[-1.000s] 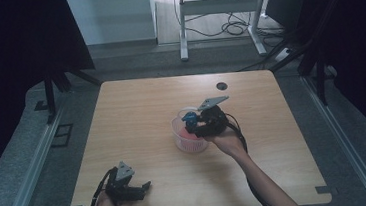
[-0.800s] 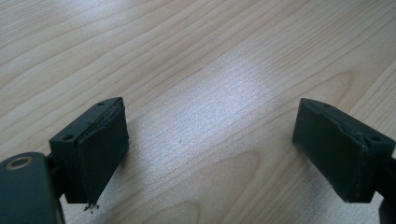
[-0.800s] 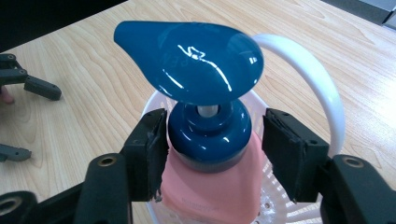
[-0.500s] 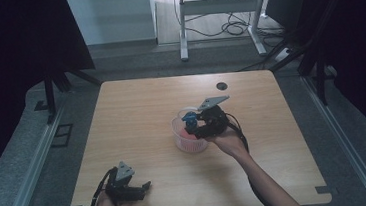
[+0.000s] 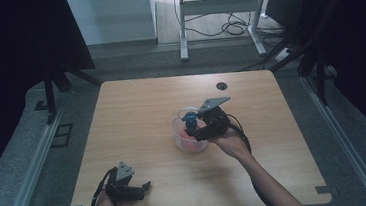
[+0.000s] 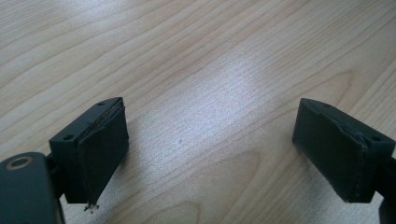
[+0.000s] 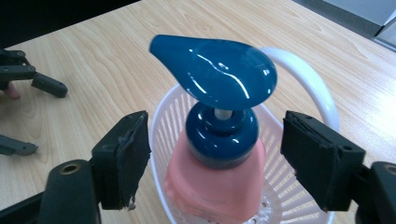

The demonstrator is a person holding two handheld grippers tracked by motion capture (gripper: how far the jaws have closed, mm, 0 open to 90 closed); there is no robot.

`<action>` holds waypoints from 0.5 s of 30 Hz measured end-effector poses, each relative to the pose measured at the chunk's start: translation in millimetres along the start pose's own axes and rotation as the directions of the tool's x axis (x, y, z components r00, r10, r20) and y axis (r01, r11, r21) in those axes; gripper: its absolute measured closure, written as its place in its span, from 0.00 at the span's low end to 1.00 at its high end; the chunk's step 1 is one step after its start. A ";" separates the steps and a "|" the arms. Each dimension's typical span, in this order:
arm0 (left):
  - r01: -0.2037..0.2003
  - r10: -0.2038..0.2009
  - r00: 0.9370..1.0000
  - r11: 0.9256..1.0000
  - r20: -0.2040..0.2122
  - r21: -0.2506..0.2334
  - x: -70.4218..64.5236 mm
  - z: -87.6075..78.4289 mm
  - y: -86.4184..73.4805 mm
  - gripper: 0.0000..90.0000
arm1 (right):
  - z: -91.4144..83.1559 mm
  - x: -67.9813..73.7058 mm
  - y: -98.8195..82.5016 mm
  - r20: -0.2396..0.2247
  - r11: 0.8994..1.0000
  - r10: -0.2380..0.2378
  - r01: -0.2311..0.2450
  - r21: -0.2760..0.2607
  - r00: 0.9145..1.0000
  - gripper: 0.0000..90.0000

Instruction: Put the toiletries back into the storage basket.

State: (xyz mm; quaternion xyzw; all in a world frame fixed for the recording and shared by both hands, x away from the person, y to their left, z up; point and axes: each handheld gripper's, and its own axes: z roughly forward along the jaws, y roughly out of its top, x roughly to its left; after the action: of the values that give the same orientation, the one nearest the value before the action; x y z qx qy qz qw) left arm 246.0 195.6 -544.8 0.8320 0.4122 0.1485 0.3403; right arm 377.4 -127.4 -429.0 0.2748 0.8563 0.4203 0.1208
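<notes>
Pink soap bottle [image 7: 215, 182] with its blue pump [image 7: 215, 77] stands in our white basket [image 7: 299, 84] at table centre; our right gripper [image 7: 217, 156] has just been opening, jaws clear of it. At seven o'clock, our left gripper [image 6: 210, 154] rests spread, empty.

A pink plastic soap bottle with a glossy dark blue pump head [image 7: 215, 121] stood upright inside a small white slatted plastic basket with an arched handle [image 7: 308, 84], filling the centre of the right gripper view; in the high view both sat just right of the frame's centre.
</notes>
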 end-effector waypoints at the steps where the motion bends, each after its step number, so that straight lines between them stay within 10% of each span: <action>1: 0.000 0.000 1.000 1.000 0.000 0.000 0.0 0.0 0.0 0.11 | -0.7 0.5 0.2 0.000 1.000 -0.004 0.004 -0.001 1.000 0.24; 15: -0.001 0.001 1.000 1.000 -0.001 0.001 0.0 -0.1 0.0 0.11 | -10.4 9.3 3.8 -0.013 1.000 -0.029 0.029 -0.003 0.999 0.15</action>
State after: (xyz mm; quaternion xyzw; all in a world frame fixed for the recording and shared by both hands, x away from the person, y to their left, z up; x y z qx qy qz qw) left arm 246.0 195.6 -544.7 0.8321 0.4122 0.1489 0.3399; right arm 366.7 -127.0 -419.3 0.2594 0.8604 0.4214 0.1218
